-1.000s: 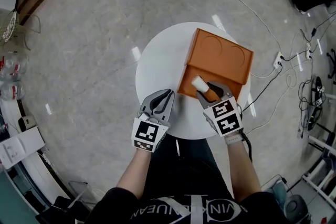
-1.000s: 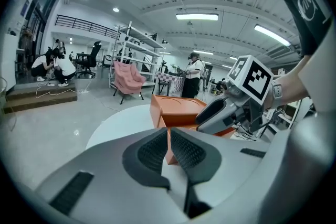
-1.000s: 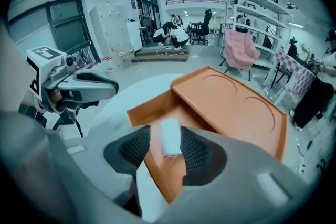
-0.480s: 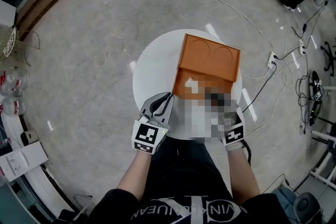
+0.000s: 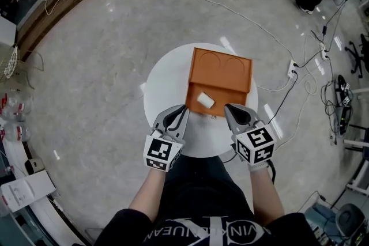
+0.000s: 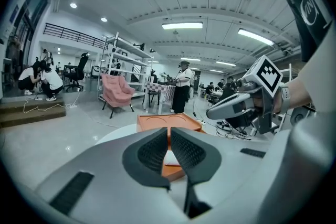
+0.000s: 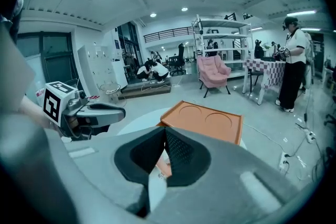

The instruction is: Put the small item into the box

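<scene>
An orange box (image 5: 222, 69) is set on the round white counter (image 5: 164, 83). A small white item (image 5: 205, 101) is seen inside its near section. The left gripper (image 5: 183, 108) is held at the box's 7 o'clock, the right gripper (image 5: 228, 107) at 5 o'clock.

The box (image 5: 223, 71) is orange. The small item (image 5: 206, 100) is white. The table (image 5: 163, 84) is white. The left gripper (image 5: 184, 109) and right gripper (image 5: 227, 107) are grey, with black-and-white squares.
</scene>
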`<state>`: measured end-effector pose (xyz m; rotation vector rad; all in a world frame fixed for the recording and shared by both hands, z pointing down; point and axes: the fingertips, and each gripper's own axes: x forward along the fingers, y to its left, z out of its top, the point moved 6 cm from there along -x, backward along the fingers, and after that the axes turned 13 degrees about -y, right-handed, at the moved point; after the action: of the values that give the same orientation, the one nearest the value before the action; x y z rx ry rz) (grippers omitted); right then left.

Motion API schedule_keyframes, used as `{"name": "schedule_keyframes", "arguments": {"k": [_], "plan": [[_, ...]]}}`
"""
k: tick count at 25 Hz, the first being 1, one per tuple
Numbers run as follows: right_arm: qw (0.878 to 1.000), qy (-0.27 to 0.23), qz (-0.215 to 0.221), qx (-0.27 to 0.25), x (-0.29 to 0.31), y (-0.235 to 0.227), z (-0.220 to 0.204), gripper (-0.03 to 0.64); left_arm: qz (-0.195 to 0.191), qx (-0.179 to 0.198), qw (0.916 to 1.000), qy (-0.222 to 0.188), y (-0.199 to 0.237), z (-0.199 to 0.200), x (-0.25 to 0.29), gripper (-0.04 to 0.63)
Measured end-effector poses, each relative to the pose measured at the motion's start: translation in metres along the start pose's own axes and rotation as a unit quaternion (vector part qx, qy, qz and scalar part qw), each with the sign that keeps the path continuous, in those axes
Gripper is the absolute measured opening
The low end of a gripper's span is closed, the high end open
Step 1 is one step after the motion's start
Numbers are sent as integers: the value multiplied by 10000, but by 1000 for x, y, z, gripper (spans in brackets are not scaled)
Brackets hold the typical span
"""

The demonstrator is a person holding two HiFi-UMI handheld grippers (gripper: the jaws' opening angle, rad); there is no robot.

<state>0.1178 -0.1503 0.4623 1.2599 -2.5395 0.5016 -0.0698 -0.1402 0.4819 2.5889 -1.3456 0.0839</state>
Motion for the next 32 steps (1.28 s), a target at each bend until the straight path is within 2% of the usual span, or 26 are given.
{"name": "schedule_keyframes", "arguments": {"k": [7, 32], "plan": [[9993, -369, -54, -6, -16, 2, 19, 6, -57, 15, 9998, -207, -3, 19, 2, 23], [9925, -1217, -131, -47, -39, 6, 79, 6, -8, 118, 9969, -781, 4, 82, 5, 23]]}}
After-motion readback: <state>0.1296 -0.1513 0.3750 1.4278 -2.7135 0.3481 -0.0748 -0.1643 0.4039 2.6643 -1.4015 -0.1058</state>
